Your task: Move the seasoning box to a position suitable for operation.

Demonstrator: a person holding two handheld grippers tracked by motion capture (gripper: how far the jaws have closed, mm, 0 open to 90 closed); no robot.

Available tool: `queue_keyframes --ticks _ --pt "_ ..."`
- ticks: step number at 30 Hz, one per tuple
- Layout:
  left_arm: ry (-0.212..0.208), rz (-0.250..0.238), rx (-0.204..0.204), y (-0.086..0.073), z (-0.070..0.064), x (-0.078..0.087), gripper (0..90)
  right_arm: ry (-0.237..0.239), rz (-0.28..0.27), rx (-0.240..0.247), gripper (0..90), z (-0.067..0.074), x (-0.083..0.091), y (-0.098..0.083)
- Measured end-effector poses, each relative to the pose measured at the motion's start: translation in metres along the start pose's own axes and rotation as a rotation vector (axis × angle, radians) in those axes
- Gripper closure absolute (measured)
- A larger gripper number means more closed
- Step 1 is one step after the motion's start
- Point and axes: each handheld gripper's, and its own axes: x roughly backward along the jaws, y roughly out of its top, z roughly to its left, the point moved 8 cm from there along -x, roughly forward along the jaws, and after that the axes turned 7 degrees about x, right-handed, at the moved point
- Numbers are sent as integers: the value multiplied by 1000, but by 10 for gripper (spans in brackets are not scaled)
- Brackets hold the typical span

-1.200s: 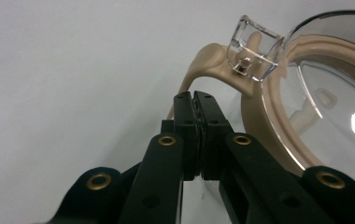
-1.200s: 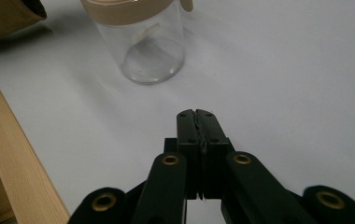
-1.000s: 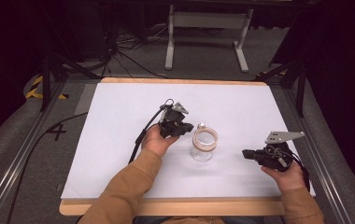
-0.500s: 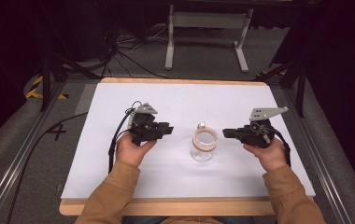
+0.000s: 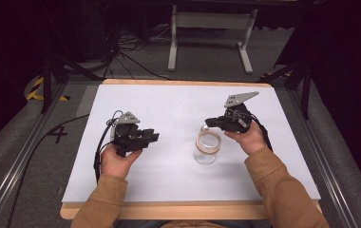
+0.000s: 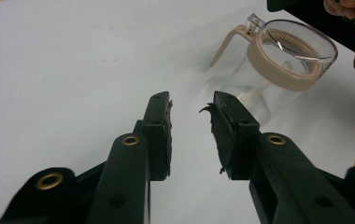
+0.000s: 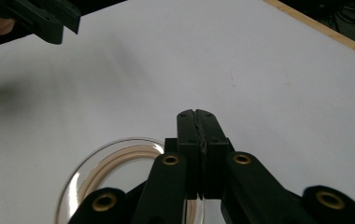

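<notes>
A clear glass jug (image 5: 207, 145) with a beige collar and handle stands upright on the white table top (image 5: 169, 102). My left gripper (image 5: 154, 137) is held well to its left, pointing at it, and it is open. In the left gripper view the open gripper (image 6: 192, 103) has nothing in its gap, and the jug (image 6: 287, 56) stands beyond it, up and to the right. My right gripper (image 5: 209, 122) hovers at the jug's far rim. Seen from the right gripper view, that gripper (image 7: 196, 114) is shut with the jug's rim (image 7: 115, 163) just below.
Past the far edge of the table stand a grey metal frame (image 5: 207, 21) and loose cables on the floor. A wooden strip (image 5: 169, 209) runs along the near edge. The left gripper's cable (image 5: 100, 147) loops beside the left hand.
My left gripper has drawn back to the left, away from the jug. My right gripper has come up and leftward from the table's right side to the jug's rim.
</notes>
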Motion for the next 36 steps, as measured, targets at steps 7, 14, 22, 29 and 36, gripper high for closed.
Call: queue_keyframes --ticks 7,14,22,29,36 --pt "-1 10 -17 -2 -6 -3 682 5 17 -26 896 -8 -9 -5" --pt "-31 39 -32 -4 -18 -12 696 0 7 -29 896 -9 -10 -5" --pt "-72 68 -86 -3 -41 -26 724 -3 4 -23 898 -9 -12 -3" --pt "-100 79 -95 -3 -51 -32 748 -6 3 -21 899 -8 -12 -3" --pt "-129 81 -103 -2 -63 -37 756 -9 5 -11 900 -8 -13 -4"
